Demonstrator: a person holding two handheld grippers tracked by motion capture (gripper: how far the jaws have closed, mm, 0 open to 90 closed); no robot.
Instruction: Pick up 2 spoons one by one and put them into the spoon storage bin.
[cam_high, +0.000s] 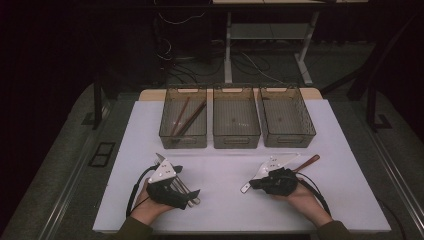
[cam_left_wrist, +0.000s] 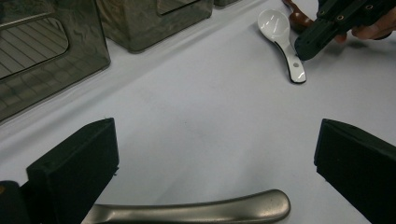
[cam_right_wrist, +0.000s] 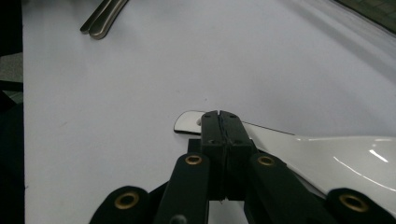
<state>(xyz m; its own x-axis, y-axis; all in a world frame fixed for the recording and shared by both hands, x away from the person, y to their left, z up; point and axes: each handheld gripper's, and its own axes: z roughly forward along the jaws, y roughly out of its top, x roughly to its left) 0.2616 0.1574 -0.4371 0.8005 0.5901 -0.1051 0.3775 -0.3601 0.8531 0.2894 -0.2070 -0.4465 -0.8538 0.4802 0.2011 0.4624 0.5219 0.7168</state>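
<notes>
A white ceramic spoon (cam_right_wrist: 336, 154) lies on the white table, its handle end (cam_high: 246, 188) pointing left. My right gripper (cam_right_wrist: 222, 119) is shut, pad against pad, with its tips just over that handle; nothing visible sits between the pads. Seen from the left gripper view, the right gripper (cam_left_wrist: 303, 49) hovers at the white spoon (cam_left_wrist: 282, 42). My left gripper (cam_left_wrist: 215, 163) stands wide open, low over a metal cutlery handle (cam_left_wrist: 196, 212) that lies between its jaws without touching them. In the high view, the left gripper (cam_high: 187, 181) is front left and the right gripper (cam_high: 252, 184) is front right.
Three dark see-through bins stand in a row at the back: the left bin (cam_high: 183, 141) holds chopsticks (cam_high: 185, 117); the middle bin (cam_high: 236, 141) and right bin (cam_high: 287, 141) look empty. A brown spoon (cam_high: 309, 161) lies behind the right hand. Metal handles (cam_right_wrist: 102, 18) lie far left.
</notes>
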